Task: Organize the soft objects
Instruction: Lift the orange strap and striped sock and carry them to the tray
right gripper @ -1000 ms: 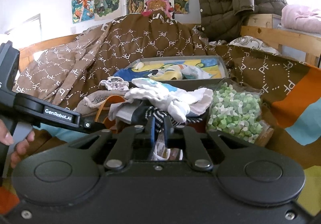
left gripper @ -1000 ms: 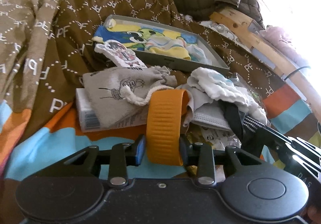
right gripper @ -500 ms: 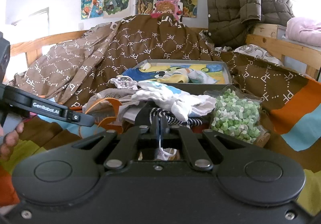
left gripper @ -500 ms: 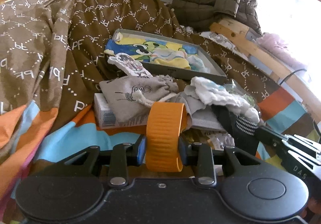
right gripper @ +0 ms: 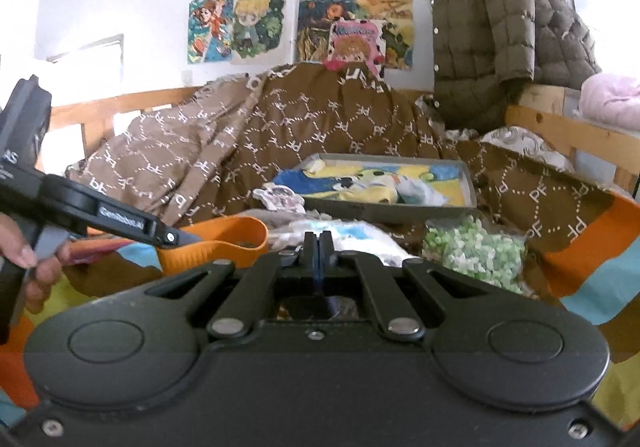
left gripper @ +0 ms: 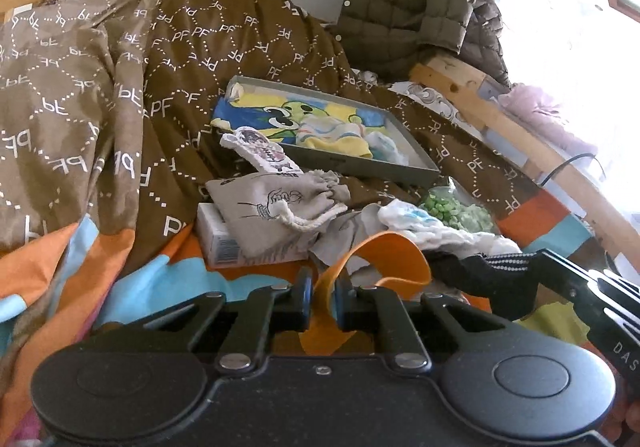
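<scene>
My left gripper [left gripper: 321, 293] is shut on an orange stretch band [left gripper: 390, 257] that loops up in front of it; the band also shows in the right wrist view [right gripper: 224, 241]. My right gripper [right gripper: 319, 247] is shut; in the left wrist view it holds a black strap with a striped edge [left gripper: 492, 271]. A grey tray [left gripper: 360, 169] with colourful cloths lies further back on the bed; it also shows in the right wrist view [right gripper: 384, 203]. In front of it lie a grey drawstring pouch [left gripper: 276, 207] and white cloths [left gripper: 432, 225].
A bag of green foam bits [right gripper: 476, 251] lies right of the pile. A white box [left gripper: 218, 237] sits under the pouch. A brown patterned quilt [left gripper: 120, 87] is heaped at the left and back. A wooden bed rail [left gripper: 520, 143] runs along the right. A padded jacket [right gripper: 500, 39] hangs behind.
Both grippers have lifted and pulled back from the pile. The orange band has turned from face-on to edge-on in my left gripper. My right gripper has closed fully on the strap.
</scene>
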`<state>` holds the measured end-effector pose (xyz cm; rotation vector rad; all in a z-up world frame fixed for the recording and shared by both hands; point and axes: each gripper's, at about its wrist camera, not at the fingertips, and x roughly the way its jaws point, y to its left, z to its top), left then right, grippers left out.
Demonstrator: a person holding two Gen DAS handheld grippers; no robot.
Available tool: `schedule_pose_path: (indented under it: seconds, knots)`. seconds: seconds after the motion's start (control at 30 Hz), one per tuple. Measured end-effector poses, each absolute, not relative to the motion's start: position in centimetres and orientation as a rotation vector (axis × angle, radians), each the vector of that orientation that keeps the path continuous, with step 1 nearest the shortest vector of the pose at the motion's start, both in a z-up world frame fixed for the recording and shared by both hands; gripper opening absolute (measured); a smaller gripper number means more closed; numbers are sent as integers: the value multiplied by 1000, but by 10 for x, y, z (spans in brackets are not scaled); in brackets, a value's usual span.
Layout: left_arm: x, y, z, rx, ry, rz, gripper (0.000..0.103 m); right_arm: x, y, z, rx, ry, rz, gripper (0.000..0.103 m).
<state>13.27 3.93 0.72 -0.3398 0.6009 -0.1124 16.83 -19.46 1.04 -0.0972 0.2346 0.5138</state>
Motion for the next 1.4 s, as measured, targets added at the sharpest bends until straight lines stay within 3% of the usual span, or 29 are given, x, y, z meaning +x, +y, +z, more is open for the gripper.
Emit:
schedule_pose_path:
  seconds: [0.67,0.97,1.4]
  knots:
    - [120,49,24,-424,589,-210,12,157,-207,51,-7,155,515,0]
    - [110,25,49,-240,505,-297,14,154,-219,71,34,108,535,0]
    - [126,39,35,-497,615,-334,15,168,-207,70,5,124,560,0]
